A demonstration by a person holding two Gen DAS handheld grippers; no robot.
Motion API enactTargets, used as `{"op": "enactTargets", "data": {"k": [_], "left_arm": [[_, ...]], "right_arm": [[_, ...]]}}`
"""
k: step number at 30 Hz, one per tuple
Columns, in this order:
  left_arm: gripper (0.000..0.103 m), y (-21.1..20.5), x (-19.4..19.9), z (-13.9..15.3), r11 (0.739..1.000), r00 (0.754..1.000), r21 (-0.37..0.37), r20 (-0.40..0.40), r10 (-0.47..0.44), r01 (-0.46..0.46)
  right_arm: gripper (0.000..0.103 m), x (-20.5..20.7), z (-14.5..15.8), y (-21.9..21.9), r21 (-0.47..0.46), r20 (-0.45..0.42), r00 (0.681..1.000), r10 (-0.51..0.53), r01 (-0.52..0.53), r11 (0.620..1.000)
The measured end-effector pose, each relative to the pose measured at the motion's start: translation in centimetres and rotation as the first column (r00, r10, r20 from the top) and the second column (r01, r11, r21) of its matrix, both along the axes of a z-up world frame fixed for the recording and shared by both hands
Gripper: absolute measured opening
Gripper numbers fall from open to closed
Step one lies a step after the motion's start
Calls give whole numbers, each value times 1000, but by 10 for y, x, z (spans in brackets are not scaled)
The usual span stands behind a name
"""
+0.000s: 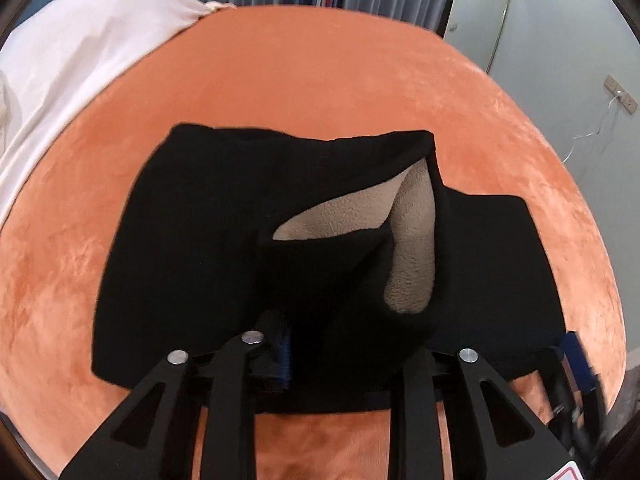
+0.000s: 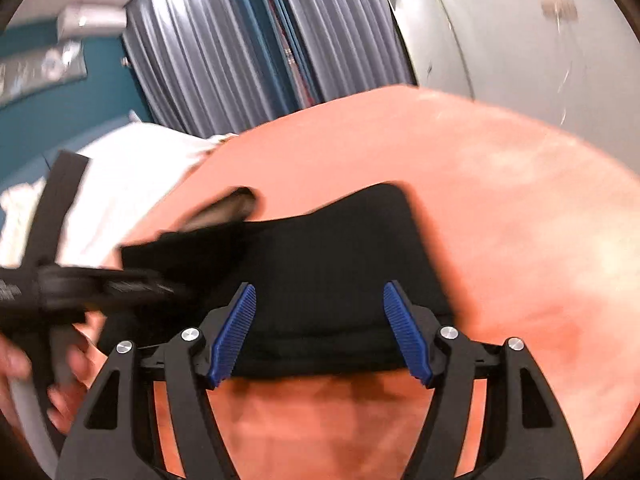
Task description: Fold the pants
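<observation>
Black links and blue ribbed pads of our right gripper (image 2: 319, 304) fill the bottom of its view. Its tongs stand wide, the pads on either side of the near hem of the pants (image 1: 208, 240) and pressing on nothing.

Our left gripper (image 1: 348, 352) is harder to read. Black cloth drapes over its fingertips and only a sliver of blue pad shows, so we cannot tell whether it pinches the fabric or merely sits under it. From the right wrist it is just a blurred shape.

The pants lie on the middle of the orange cover (image 1: 320, 80), doubled into a short, thick stack. Toward the cover's right side a flap stands up and curls back, baring the beige lining (image 1: 412, 248). White bedding (image 1: 80, 40) is heaped at the cover's far left edge, well apart from the stack.

We judge the fold laid but untidy. To finish it well:

- The left gripper should come out low, sliding off along the cover, so it does not drag the top layer with it.
- The right gripper should back off toward the cover's near edge, tongs wide, to avoid snagging the hem.
- The raised flap then needs taking by its black edge and laying flat so that no lining shows, with the edges squared.

Fleece this thick springs back, so we should press it down, not drop it.
</observation>
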State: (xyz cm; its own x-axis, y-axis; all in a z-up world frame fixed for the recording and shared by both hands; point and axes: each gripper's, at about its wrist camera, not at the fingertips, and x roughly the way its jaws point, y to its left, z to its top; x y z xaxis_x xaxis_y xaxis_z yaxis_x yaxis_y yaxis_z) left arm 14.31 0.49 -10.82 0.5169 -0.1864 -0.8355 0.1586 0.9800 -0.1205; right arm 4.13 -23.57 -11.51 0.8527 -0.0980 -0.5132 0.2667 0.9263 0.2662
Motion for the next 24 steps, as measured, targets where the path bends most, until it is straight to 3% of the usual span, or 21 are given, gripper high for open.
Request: {"op": "enactTargets", "data": {"k": [2,5,7,8,9,10,11,14,18,21,24], "left_arm": [[39,1,-15,15,1000,1000,-6,30,-8,8],[43,3,-35,34,999,996,44,84,-29,25],[44,-2,-47,45,994,993,84,79,-82,75],[64,-1,-52,50,993,991,62,79,-106,101],[91,1,-56,57,990,987,2,87,-138,138],[96,3,-60,68,983,982,-81,111,-153,162],[97,2,-61,77,981,982,-115,131,-139,154],[97,-13,-50,93,989,979,-29,145,-142,147],[97,21,-39,102,989,988,-130,141,-56,74],[97,78,-23,70,992,995,-102,58,81,-75],[93,140,-7,17,961,964,-79,-55,261,-265]], "right_arm": [[65,-15,2,-21,-18,-18,999,-37,36,999],[65,-29,-4,-52,24,-48,993,-108,109,994],[65,-34,-9,-75,99,-60,987,-147,152,983],[65,-33,-11,-83,126,-65,986,-152,159,979],[65,-32,-12,-89,158,-69,986,-152,161,974],[65,-30,-14,-93,191,-78,987,-140,153,970],[65,-26,-14,-94,204,-86,989,-121,137,969],[66,-18,-13,-84,178,-105,991,-86,103,979],[76,2,-13,-71,135,-162,986,-27,49,990],[76,3,-18,-70,133,-182,983,-5,29,991],[78,10,-28,-76,203,-193,980,38,1,979]]}}
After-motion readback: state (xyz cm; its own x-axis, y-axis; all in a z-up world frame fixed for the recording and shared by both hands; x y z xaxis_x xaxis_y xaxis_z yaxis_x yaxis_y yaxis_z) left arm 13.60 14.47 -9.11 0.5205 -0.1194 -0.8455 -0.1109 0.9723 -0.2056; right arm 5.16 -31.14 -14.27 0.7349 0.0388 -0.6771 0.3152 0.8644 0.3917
